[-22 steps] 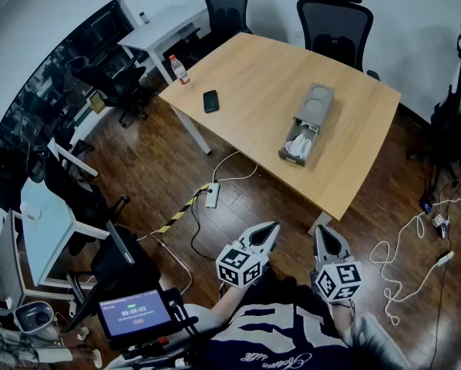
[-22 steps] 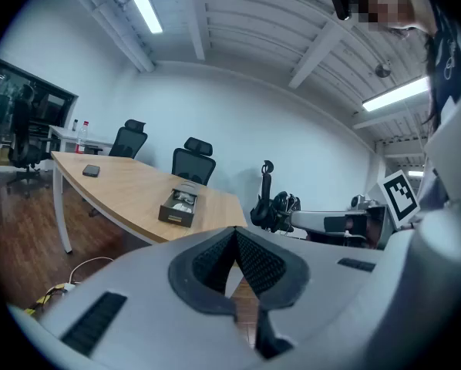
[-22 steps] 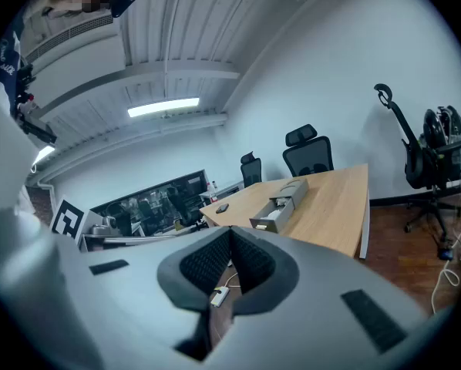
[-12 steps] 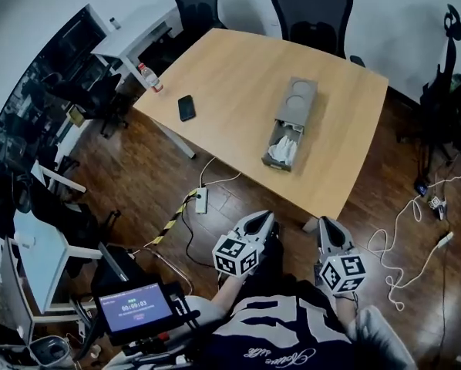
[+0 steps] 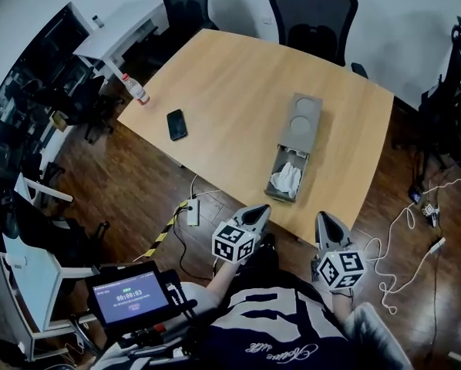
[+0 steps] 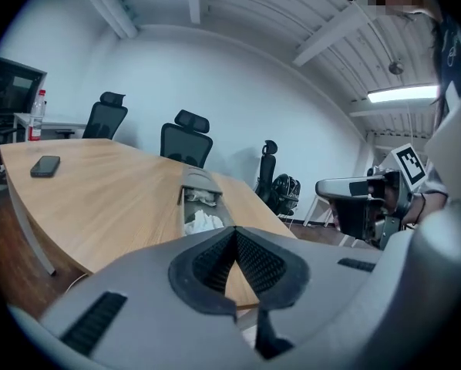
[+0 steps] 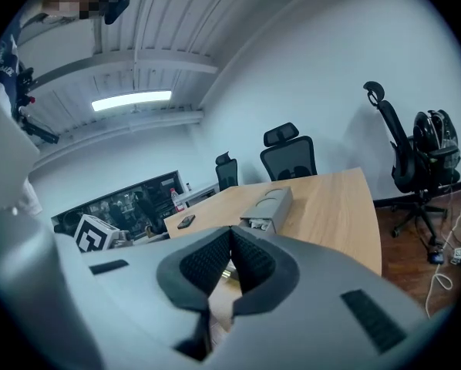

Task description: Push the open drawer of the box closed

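A grey box (image 5: 303, 119) lies on the wooden table (image 5: 230, 91), its drawer (image 5: 287, 176) pulled out toward the near edge with white crumpled material inside. The box also shows in the left gripper view (image 6: 200, 182) and the right gripper view (image 7: 270, 204). My left gripper (image 5: 264, 211) and right gripper (image 5: 322, 219) hang below the table's near edge, over the floor, short of the drawer. Both are shut with nothing held; the left gripper (image 6: 235, 233) and right gripper (image 7: 232, 232) tips meet.
A black phone (image 5: 176, 124) and a plastic bottle (image 5: 136, 89) sit on the table's left part. Office chairs (image 5: 311, 14) stand behind the table. Cables and a power strip (image 5: 193, 211) lie on the wooden floor. A tablet (image 5: 129, 297) sits at lower left.
The view has shifted closer to the table; the box and drawer now sit lower in the head view, nearer both grippers. The grippers stay shut.
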Tool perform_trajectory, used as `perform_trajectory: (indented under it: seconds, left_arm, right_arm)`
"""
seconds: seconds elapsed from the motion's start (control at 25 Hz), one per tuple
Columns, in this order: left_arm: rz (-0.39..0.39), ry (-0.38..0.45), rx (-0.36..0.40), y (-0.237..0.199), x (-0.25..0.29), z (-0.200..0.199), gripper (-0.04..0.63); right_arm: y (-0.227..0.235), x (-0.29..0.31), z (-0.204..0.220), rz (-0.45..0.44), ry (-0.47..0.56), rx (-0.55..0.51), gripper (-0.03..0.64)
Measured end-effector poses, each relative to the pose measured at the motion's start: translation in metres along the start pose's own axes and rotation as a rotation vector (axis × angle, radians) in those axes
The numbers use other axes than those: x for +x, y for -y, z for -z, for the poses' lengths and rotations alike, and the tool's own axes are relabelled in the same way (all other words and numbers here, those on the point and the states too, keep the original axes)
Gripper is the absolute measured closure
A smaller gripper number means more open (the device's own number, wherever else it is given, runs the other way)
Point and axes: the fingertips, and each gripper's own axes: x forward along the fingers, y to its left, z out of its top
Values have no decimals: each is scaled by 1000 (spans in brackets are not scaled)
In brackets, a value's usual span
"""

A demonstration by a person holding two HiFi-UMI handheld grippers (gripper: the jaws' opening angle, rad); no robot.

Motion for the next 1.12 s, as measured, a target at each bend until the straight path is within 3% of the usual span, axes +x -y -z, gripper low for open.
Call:
perform_trajectory:
  seconds: [0.16, 0.36, 0.48, 0.68, 1.12]
  left_arm:
    - [49, -91, -16, -31, 30, 11, 594]
    - [163, -256, -18, -44, 61, 40, 594]
    - [204, -312, -1, -47, 69, 46, 594]
    - [274, -332, -28, -46, 69, 45, 594]
    - [271, -278, -37, -74, 115, 10, 594]
  right_arm:
    - [7, 32, -9, 31, -15, 2, 620]
    - [18, 58, -14, 88, -35, 5, 620]
    - [24, 69, -16, 111, -42, 8, 620]
    - [36, 80, -17, 158, -43, 23, 620]
    - [52, 92, -22, 225, -29, 27, 620]
